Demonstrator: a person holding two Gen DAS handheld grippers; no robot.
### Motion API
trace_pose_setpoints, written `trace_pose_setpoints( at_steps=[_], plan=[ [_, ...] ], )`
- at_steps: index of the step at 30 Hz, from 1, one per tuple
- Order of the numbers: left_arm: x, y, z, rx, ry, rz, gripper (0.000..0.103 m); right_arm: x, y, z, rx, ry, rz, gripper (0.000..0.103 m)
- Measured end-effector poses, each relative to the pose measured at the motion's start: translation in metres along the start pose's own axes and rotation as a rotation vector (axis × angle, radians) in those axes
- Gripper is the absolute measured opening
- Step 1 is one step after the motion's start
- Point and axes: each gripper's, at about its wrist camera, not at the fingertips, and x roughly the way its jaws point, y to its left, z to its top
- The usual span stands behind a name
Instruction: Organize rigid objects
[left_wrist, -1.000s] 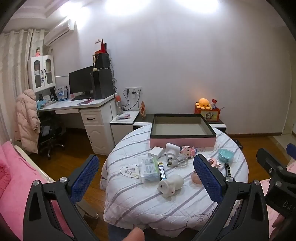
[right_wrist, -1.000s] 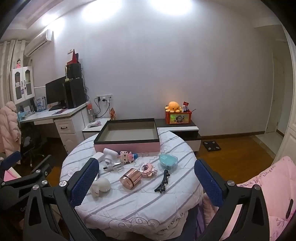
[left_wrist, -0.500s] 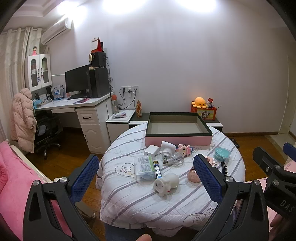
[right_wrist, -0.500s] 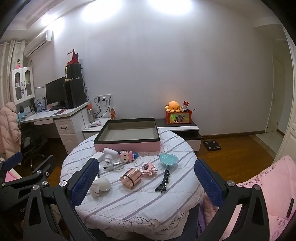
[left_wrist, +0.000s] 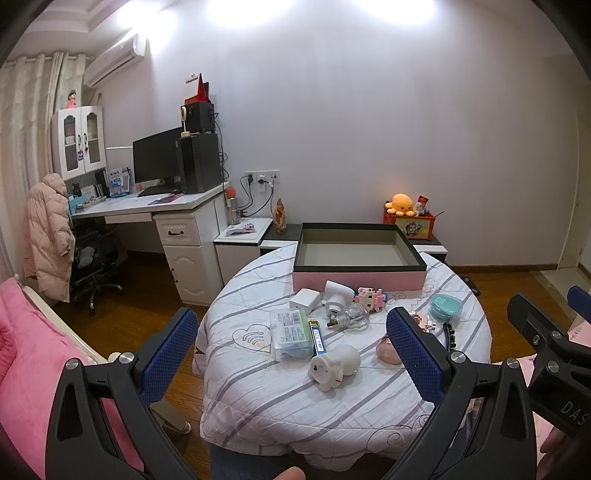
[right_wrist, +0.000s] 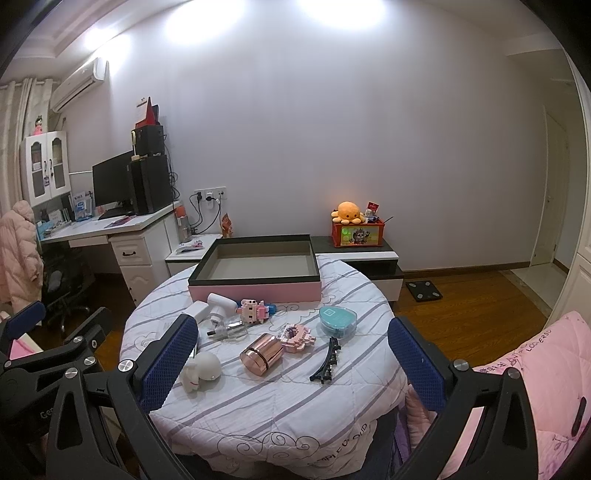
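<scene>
A round table with a striped cloth holds an empty pink box with a dark rim at its far side; the box also shows in the right wrist view. In front of it lie a white rabbit figure, a clear plastic case, a white charger, a white plug, a pink block toy, a rose-gold cylinder, a teal case and a black hair clip. My left gripper and right gripper are open, empty, and held before the table's near edge.
A white desk with a monitor and an office chair stand at the left. A low cabinet with an orange plush on a red box is behind the table. Pink bedding lies at the right, and more at the left.
The left gripper has shifted a little, so the table sits slightly more to the right and lower in its view. The right gripper has barely moved. Both stay open.
</scene>
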Motion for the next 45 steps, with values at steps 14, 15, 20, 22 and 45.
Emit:
trace_pose_setpoints(
  at_steps=[14, 15, 20, 22, 45],
  plan=[
    [0.001, 0.0, 0.0, 0.0, 0.001, -0.001, 0.103, -0.001, 0.001, 0.0, -0.003, 0.001, 0.0, 0.103],
    [0.0, 0.0, 0.0, -0.001, 0.001, -0.002, 0.103, -0.001, 0.0, 0.0, -0.003, 0.001, 0.001, 0.103],
    [0.001, 0.0, -0.001, -0.001, 0.002, -0.003, 0.103, 0.001, 0.001, 0.0, -0.006, 0.006, 0.004, 0.103],
    [0.001, 0.0, -0.001, -0.001, 0.002, -0.003, 0.103, 0.002, 0.002, 0.0, -0.007, 0.009, 0.003, 0.103],
    [0.031, 0.006, -0.011, -0.021, 0.06, -0.005, 0.103, 0.024, 0.004, -0.005, -0.021, 0.042, 0.017, 0.103]
  ],
)
